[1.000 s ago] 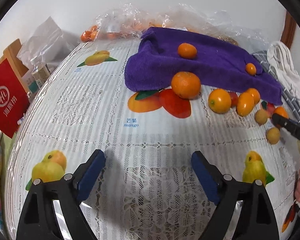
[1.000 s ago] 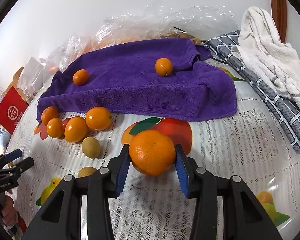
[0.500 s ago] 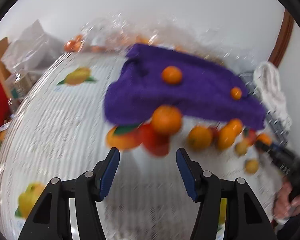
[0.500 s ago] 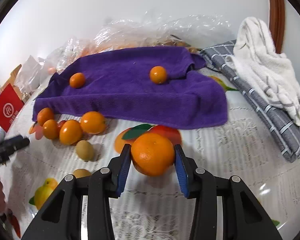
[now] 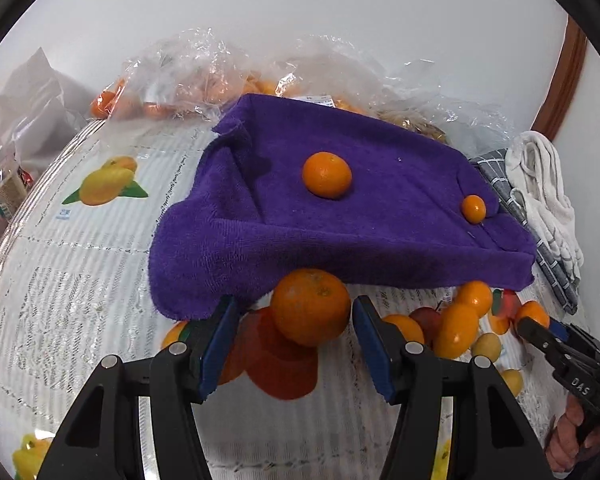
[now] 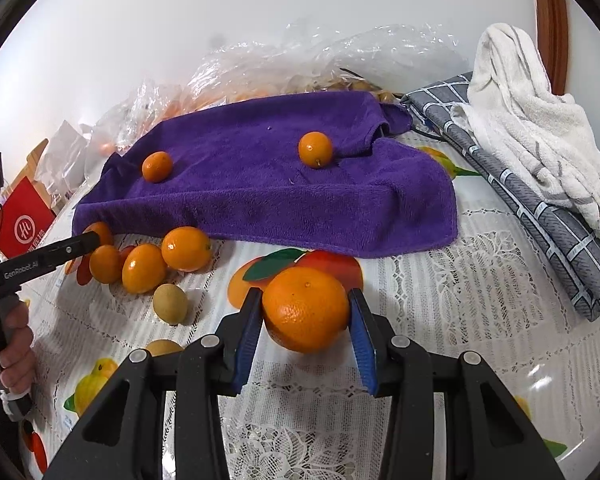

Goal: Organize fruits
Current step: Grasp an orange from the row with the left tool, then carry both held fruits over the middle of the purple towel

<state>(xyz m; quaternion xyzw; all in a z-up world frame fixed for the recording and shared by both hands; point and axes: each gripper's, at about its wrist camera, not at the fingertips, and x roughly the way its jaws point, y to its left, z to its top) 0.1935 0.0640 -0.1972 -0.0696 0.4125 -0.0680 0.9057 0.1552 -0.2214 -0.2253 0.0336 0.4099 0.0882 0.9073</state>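
my right gripper (image 6: 305,300) is pinching a large orange (image 6: 306,308); both blue pads press on its sides. below it lies the lace tablecloth (image 6: 440,320), with a printed fruit picture just behind the orange.

my left gripper (image 5: 294,306) is spread. in the left wrist view a large orange (image 5: 310,308) sits between its blue pads, with a clear gap at the left pad and a thin one at the right. that orange lies at the near edge of the purple towel (image 5: 340,220).

in the right wrist view, left of the orange i hold, a greenish-brown fruit (image 6: 170,304) rests on the cloth. just past it is a cluster of small oranges (image 6: 144,268), close together. the tip of my left gripper reaches to the far side of that cluster.

past the cluster the purple towel is spread out, with two small oranges on it, well apart: one towards its left end (image 6: 157,166), one near the middle (image 6: 315,149).

right of the towel lies a grey checked cloth (image 6: 540,208) with a white towel (image 6: 532,120) heaped on it. behind the purple towel, against the wall, are crumpled clear plastic bags (image 6: 260,68) with orange fruit inside. a red box (image 6: 24,224) stands at the far left.
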